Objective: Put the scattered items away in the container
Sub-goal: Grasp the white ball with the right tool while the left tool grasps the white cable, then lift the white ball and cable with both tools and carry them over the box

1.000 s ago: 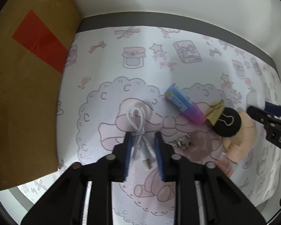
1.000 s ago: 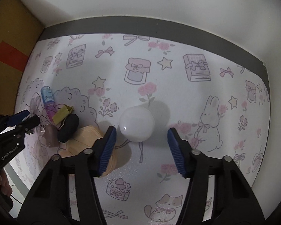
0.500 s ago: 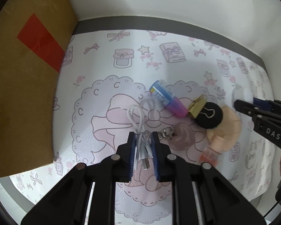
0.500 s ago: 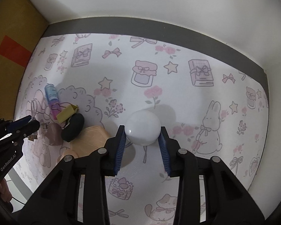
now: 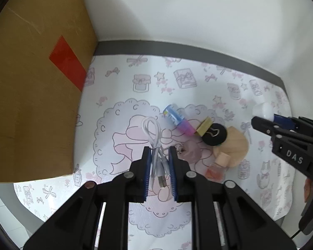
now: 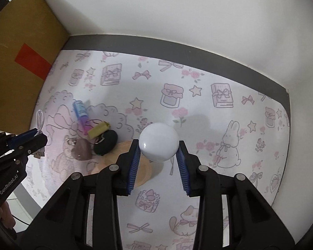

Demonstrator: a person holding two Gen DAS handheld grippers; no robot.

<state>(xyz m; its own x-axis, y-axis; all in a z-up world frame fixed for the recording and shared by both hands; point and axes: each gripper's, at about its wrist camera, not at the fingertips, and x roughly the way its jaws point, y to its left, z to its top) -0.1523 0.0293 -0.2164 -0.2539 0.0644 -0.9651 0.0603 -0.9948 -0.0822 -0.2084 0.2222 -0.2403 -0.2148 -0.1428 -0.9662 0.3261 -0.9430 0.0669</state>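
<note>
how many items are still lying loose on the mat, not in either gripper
6, clustered mid-mat: blue-pink tube, yellow block, black binder clip, pink keychain charm, tan round piece, small orange bottle. More may be hidden beneath them.

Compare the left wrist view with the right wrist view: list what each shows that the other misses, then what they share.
Only the left wrist view: the small clear bottle with orange liquid and the left gripper shut on the coiled white USB cable.

Only the right wrist view: the round face of the glossy white ball clamped in the right gripper, and the printed rabbit on the mat.

Both: the brown cardboard box, the blue and pink tube, the black binder clip and the round wooden disc.
</note>
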